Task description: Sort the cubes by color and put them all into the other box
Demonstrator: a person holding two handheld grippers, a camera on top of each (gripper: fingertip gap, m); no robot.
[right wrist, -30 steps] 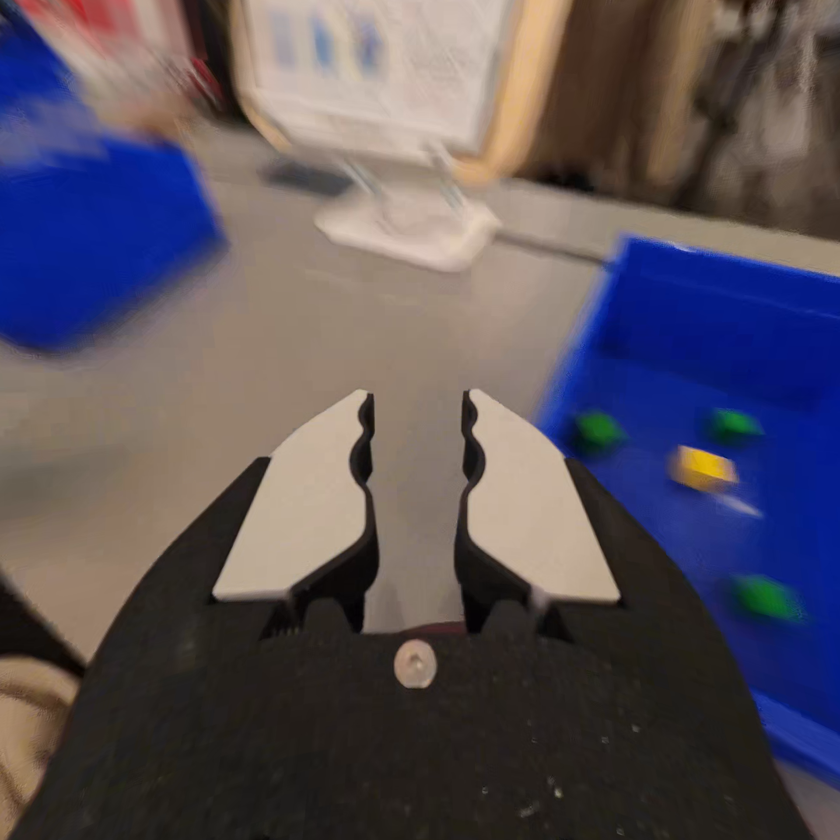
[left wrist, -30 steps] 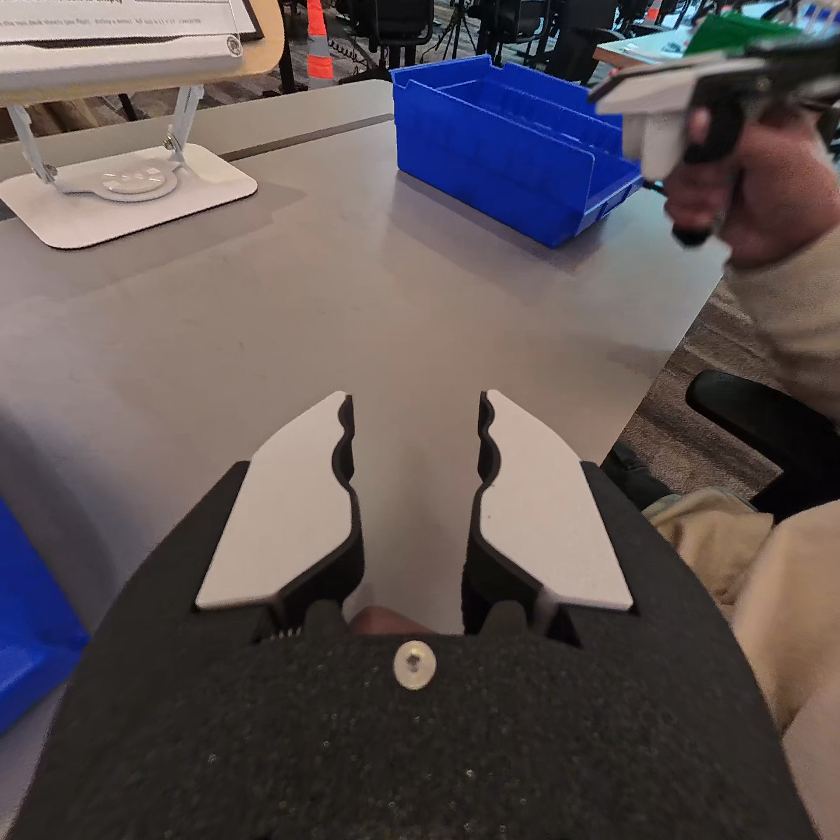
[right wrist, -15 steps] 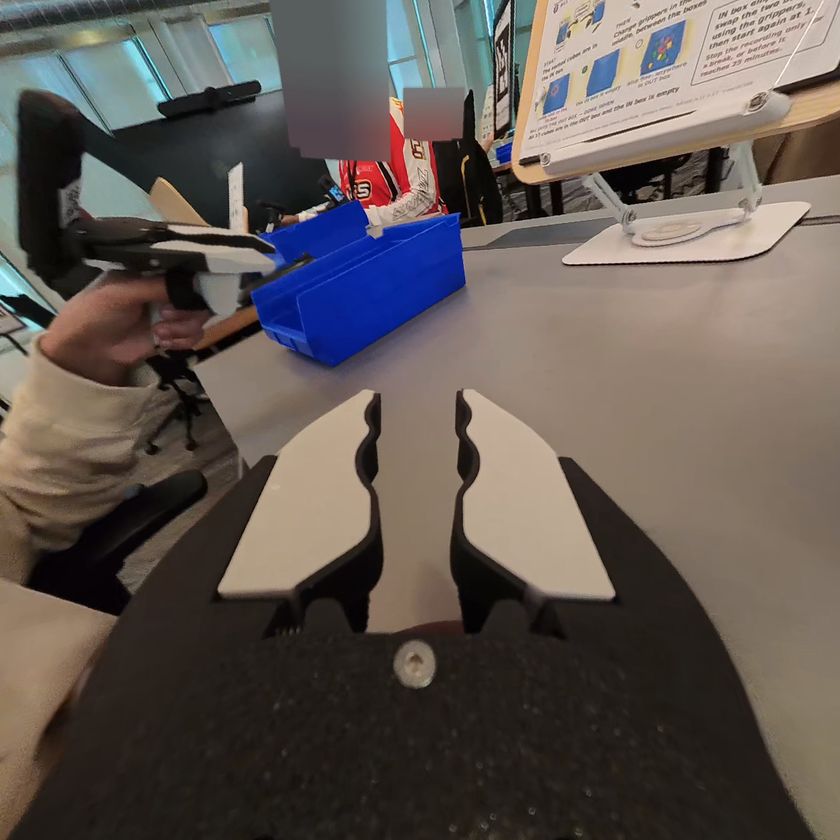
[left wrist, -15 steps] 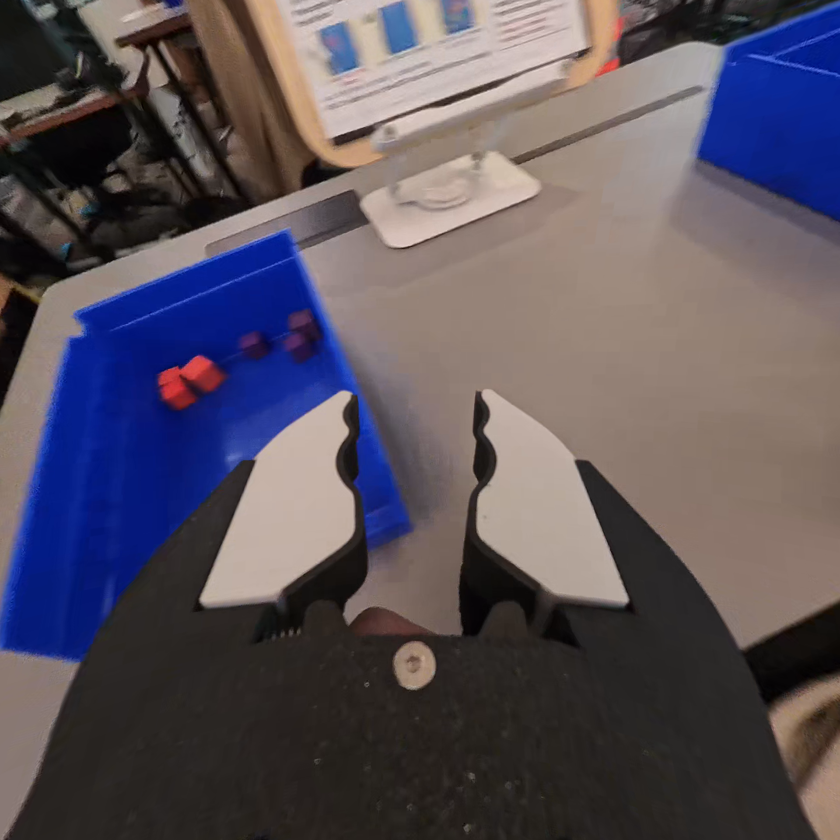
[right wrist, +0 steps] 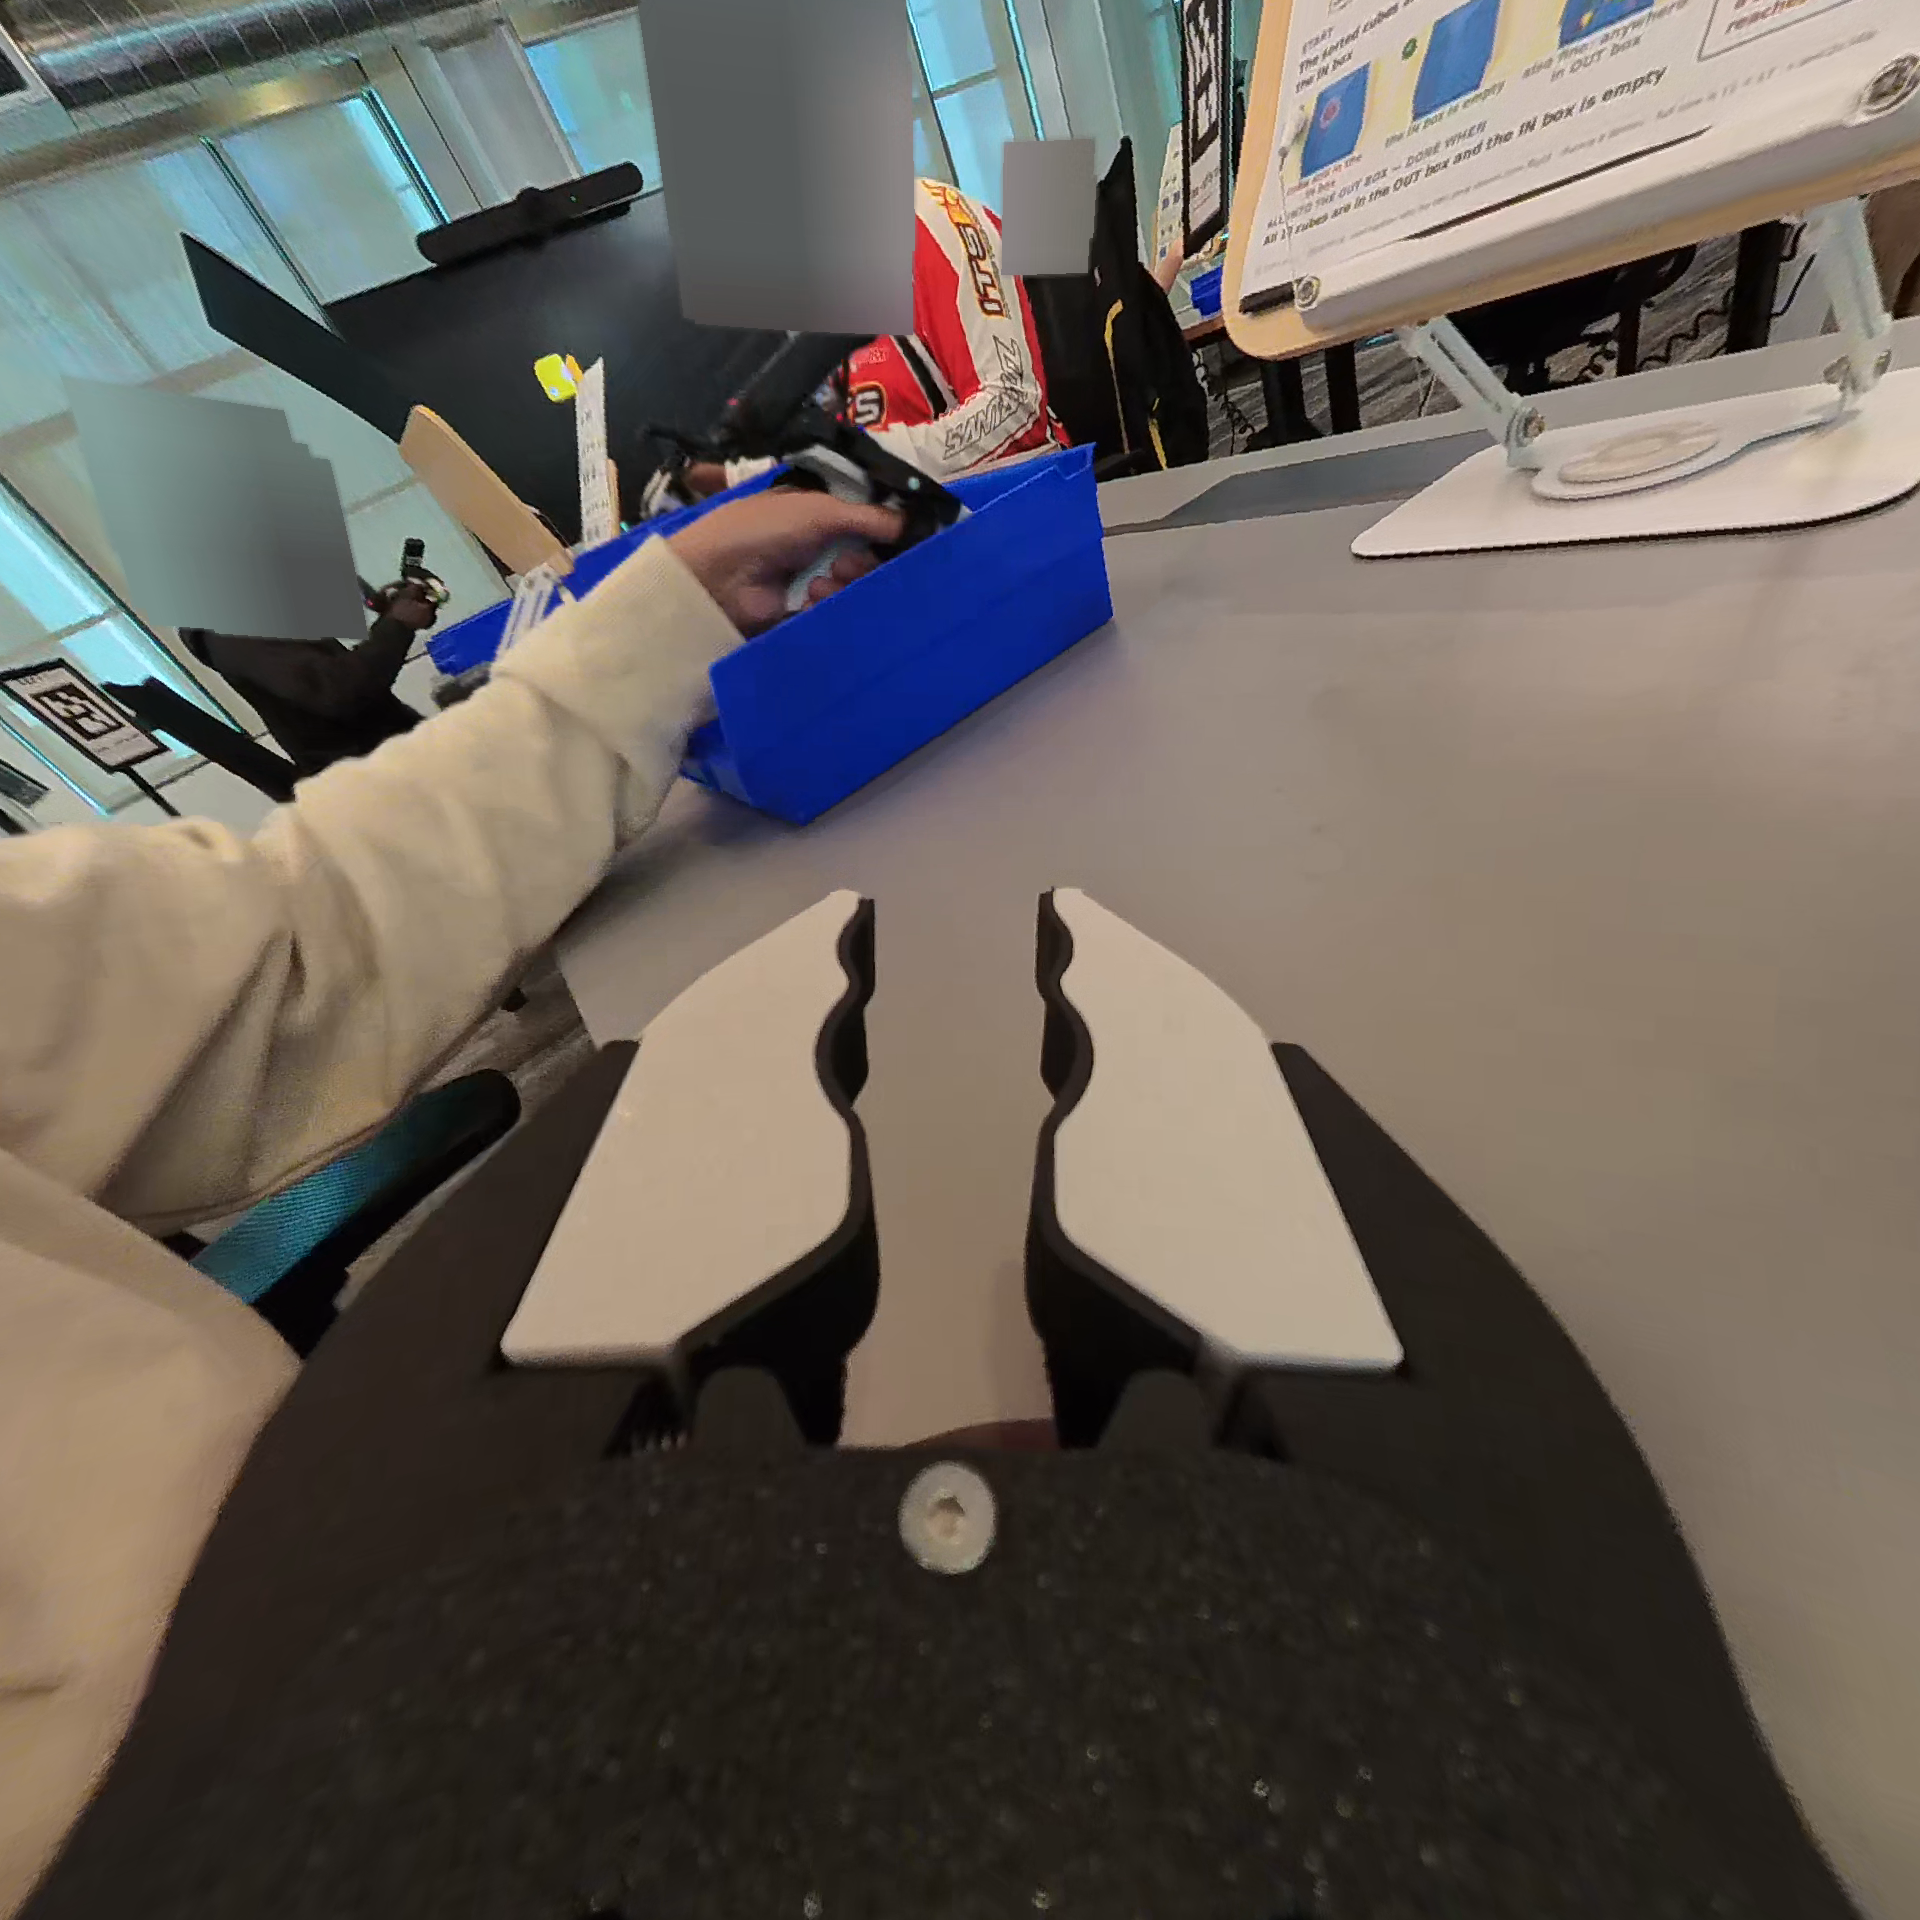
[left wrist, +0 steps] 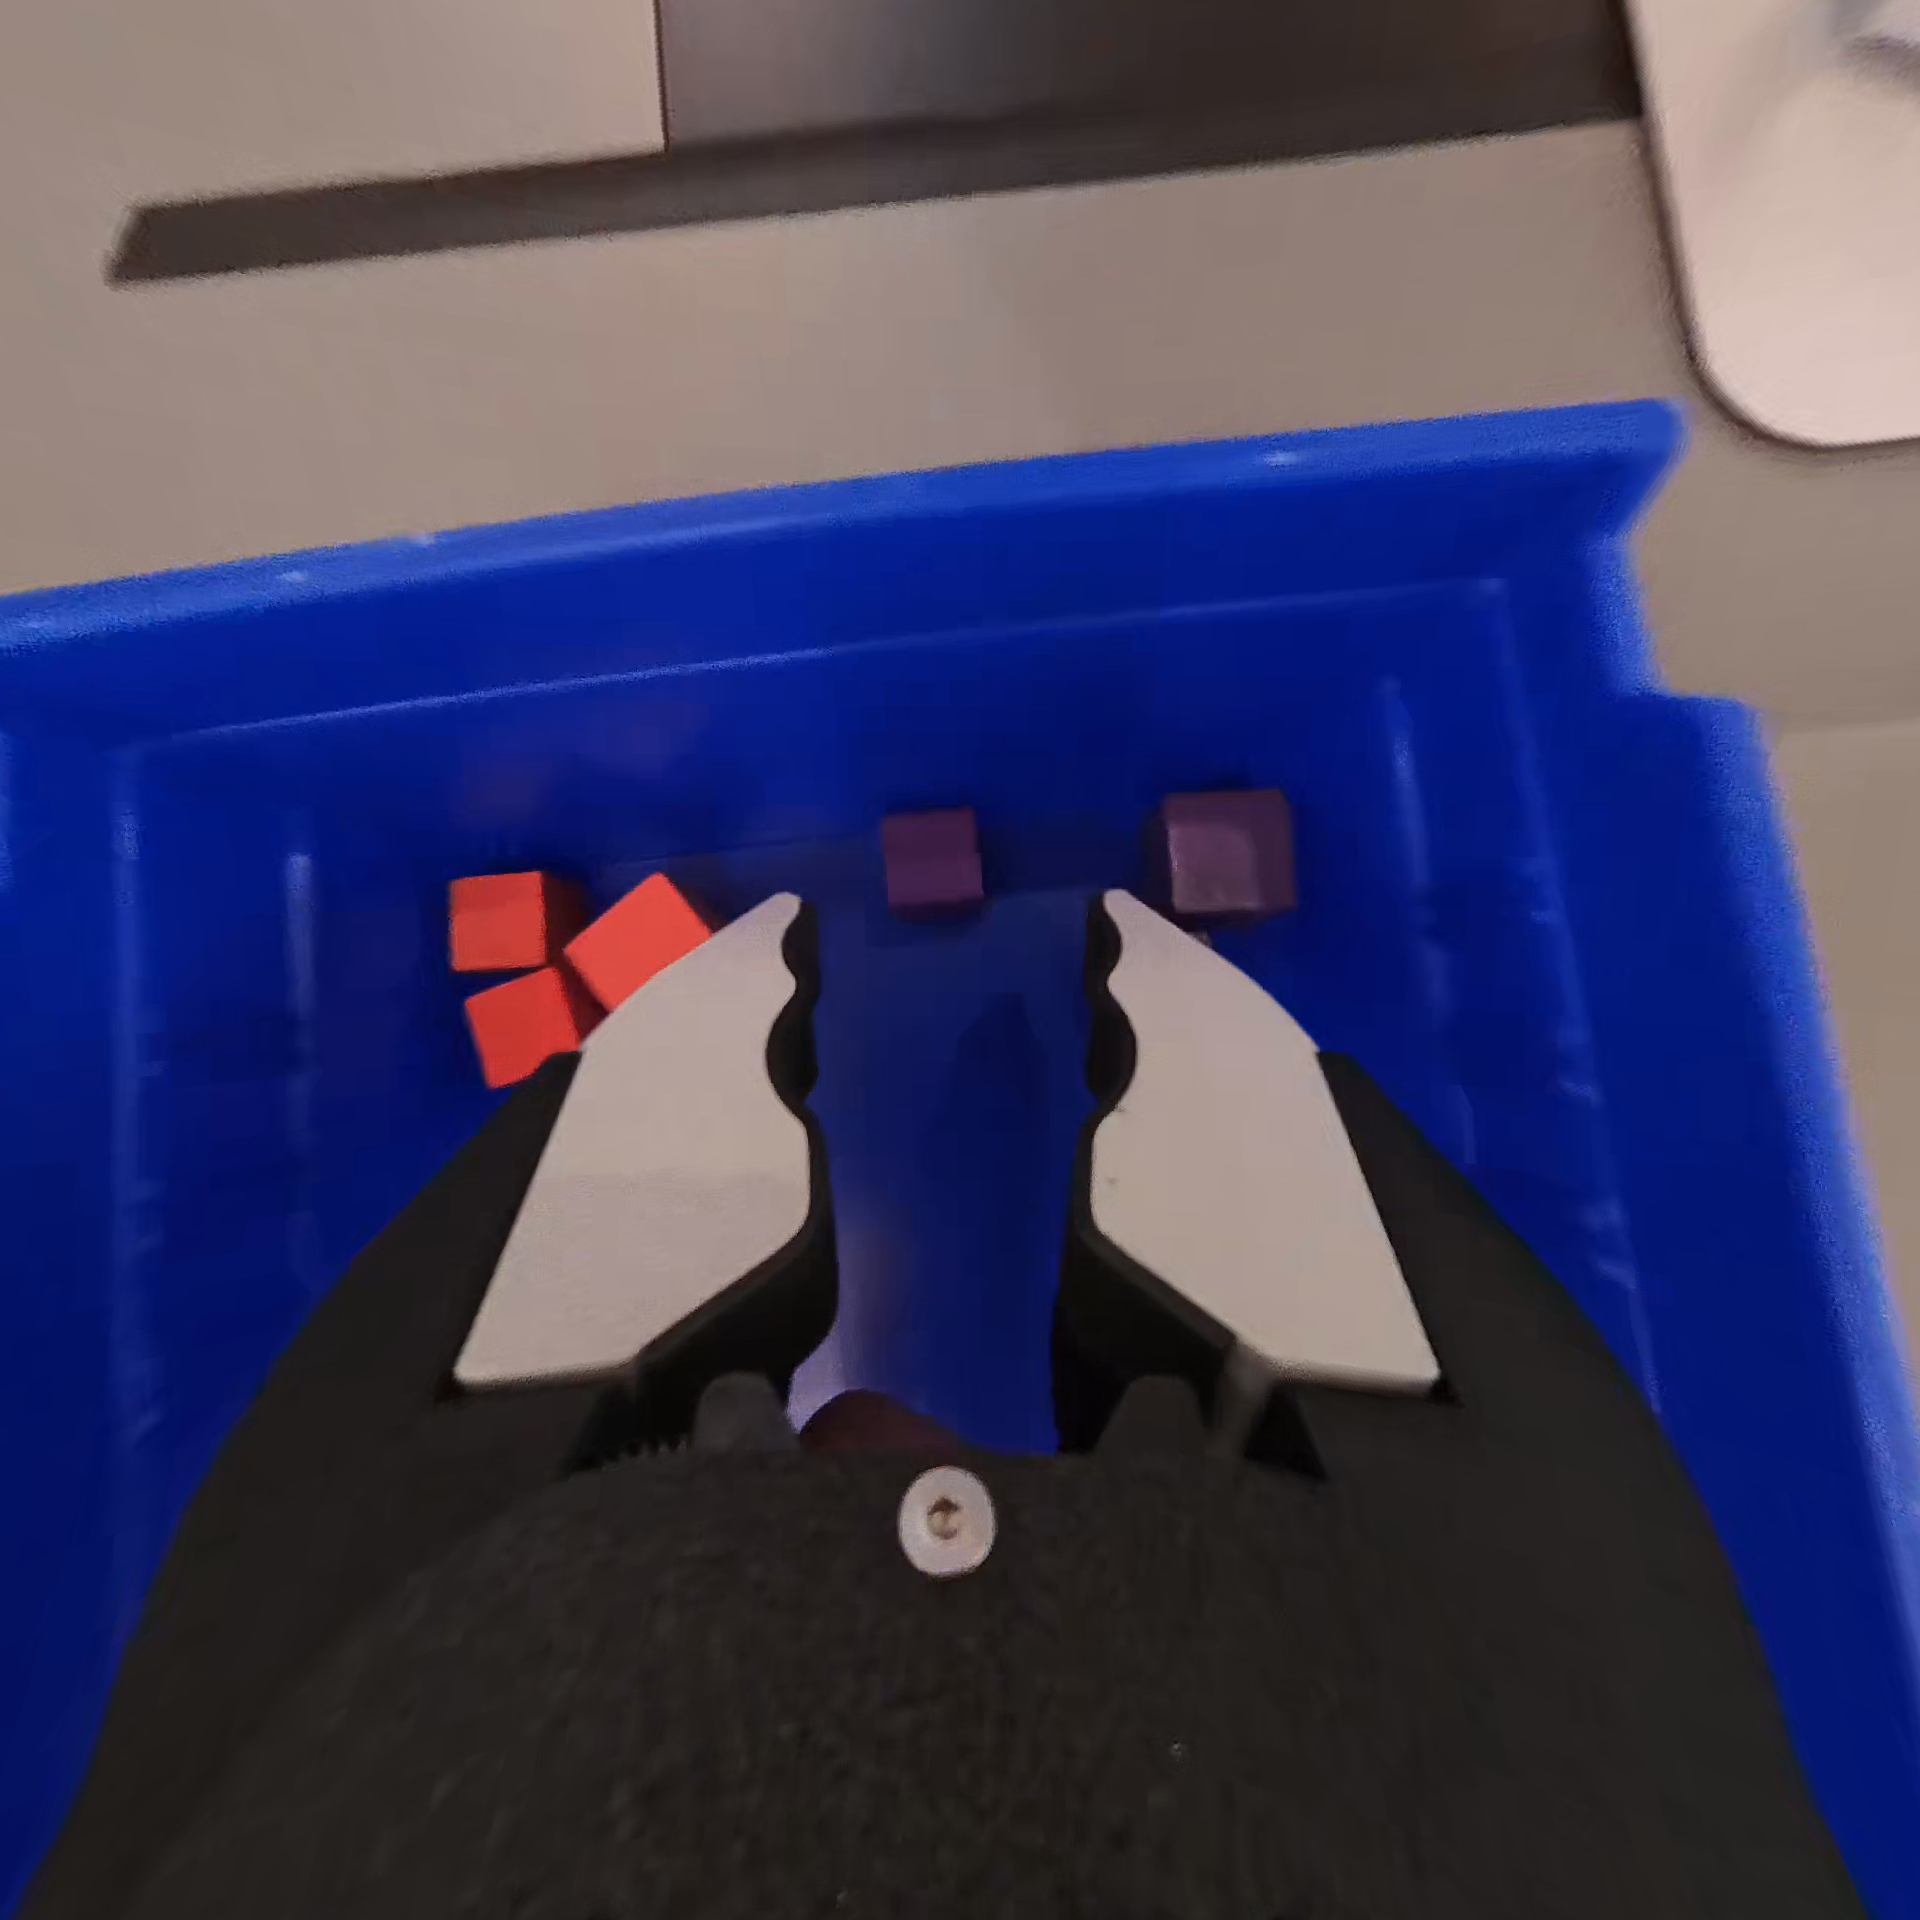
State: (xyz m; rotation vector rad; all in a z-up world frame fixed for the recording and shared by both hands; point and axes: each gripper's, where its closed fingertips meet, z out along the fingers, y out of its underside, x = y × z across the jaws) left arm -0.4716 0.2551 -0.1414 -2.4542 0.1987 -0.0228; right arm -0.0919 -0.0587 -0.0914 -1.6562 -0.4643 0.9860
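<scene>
Progress looked partial. Left gripper [left wrist: 948,914] was inside the blue box [left wrist: 1039,520], jaws spread moderately wide with nothing between them, pointed down at the floor of the box. Three red cubes [left wrist: 551,961] sat clustered and touching along the far wall, partly behind the left finger. Two purple cubes lay further right along the same wall: the nearer purple cube [left wrist: 930,860] just past the fingertip gap, the second purple cube [left wrist: 1226,864] by the right fingertip, the two apart from each other. So red and purple were grouped here, probably already sorted; which box this was, source or target, I couldn't tell. Right gripper [right wrist: 954,909] hovered over bare grey table [right wrist: 1455,831], fingers a small way apart, empty. Same blue box showed from the right wrist view, with the person's hand [right wrist: 790,551] reaching into it. No other cubes or second box were visible, so what was left was unclear.
</scene>
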